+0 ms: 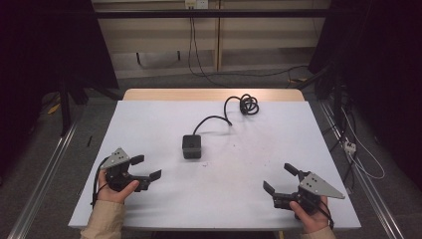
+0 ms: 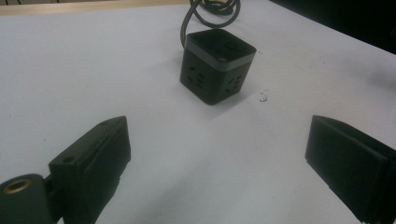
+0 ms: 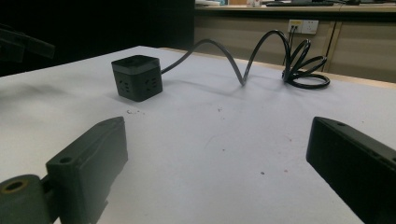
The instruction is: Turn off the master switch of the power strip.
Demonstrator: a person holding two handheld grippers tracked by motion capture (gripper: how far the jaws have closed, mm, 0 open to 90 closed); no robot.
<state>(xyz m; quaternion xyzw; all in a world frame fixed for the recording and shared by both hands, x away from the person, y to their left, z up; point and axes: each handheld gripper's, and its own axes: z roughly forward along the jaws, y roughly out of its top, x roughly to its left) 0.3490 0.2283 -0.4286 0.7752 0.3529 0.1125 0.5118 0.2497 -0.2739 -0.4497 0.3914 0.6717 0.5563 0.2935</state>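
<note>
White bench [image 1: 149, 124] under the high view, wooden strip along its far edge. Near the middle, a little left of centre, a black cube power strip [image 1: 191, 146], flat on the sheet, sockets visible on its side faces. Black cord [image 1: 215, 118] running from the cube toward the far edge, arching up off the surface, ending in a loose coil [image 1: 248, 104] near the far side.

Left tongs [image 1: 149, 168] low at the near left, gripped by the left hand [image 1: 117, 190], beige sleeve [image 1: 102, 221] below. Jaws spread wide, nothing between them, pointed right and slightly toward the cube. Grey three-cornered plate on top. From the left gripper view, cube [image 2: 216, 65] dead ahead between the two black jaws but well beyond them, one corner facing the camera, grey band round its top edge, a small speck on the sheet just beside it.

Right tongs [image 1: 279, 178] low at the near right, in the right hand [image 1: 309, 219]. Jaws likewise wide apart and empty, aimed left and away toward the bench's middle. From the right gripper view, cube [image 3: 137, 77] off to the left and far ahead, cord [image 3: 224, 56] looping up and over to the coil [image 3: 303, 65] at the right. Small dark specks scattered on the sheet.

Both tongs well apart from the cube and from each other.
</note>
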